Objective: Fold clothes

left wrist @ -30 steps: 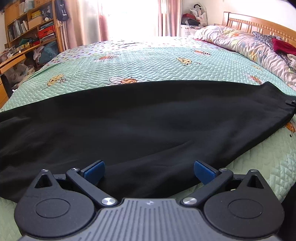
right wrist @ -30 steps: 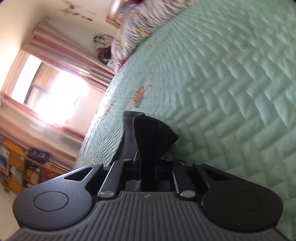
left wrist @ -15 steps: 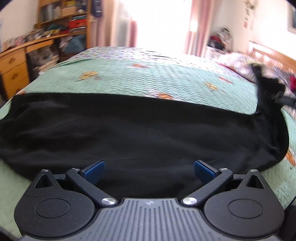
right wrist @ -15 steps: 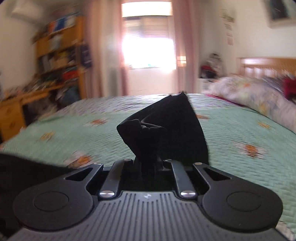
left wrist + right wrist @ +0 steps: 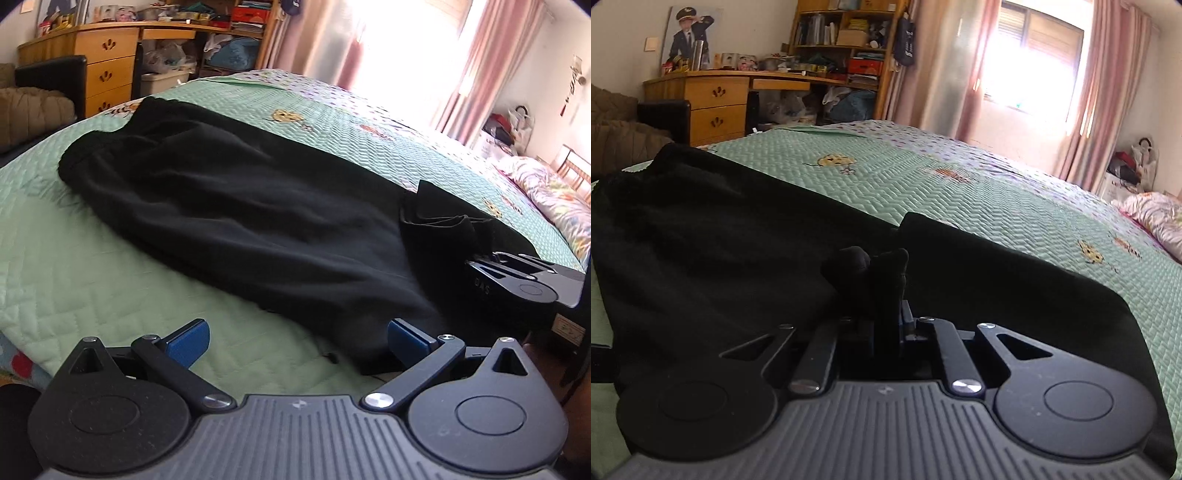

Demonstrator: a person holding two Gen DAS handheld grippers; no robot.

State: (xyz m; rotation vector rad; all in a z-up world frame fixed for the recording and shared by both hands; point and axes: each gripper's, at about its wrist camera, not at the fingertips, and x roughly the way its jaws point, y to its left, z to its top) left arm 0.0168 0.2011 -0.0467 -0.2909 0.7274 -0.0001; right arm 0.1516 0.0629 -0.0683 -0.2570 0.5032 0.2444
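Observation:
A black garment (image 5: 236, 206) lies spread lengthwise on the green quilted bed (image 5: 96, 266). My left gripper (image 5: 297, 341) is open at the bed's near edge, its blue pads (image 5: 188, 341) level with the garment's lower hem and holding nothing. My right gripper (image 5: 882, 295) is shut on a bunched end of the black garment (image 5: 701, 258), folded over onto the rest of the cloth. In the left wrist view the right gripper (image 5: 476, 251) shows at the right with that folded end. Its pads are hidden by cloth.
A wooden desk with drawers (image 5: 716, 107) and bookshelves (image 5: 846, 40) stand beyond the bed's far left. Pink curtains and a bright window (image 5: 1030, 66) are behind. A patterned duvet (image 5: 554, 199) lies at the right end of the bed. A brown cushion (image 5: 29, 114) sits at the left.
The right gripper has carried the garment's right end over to the left and lowered it onto the cloth. The left gripper has swung left along the near edge, still open.

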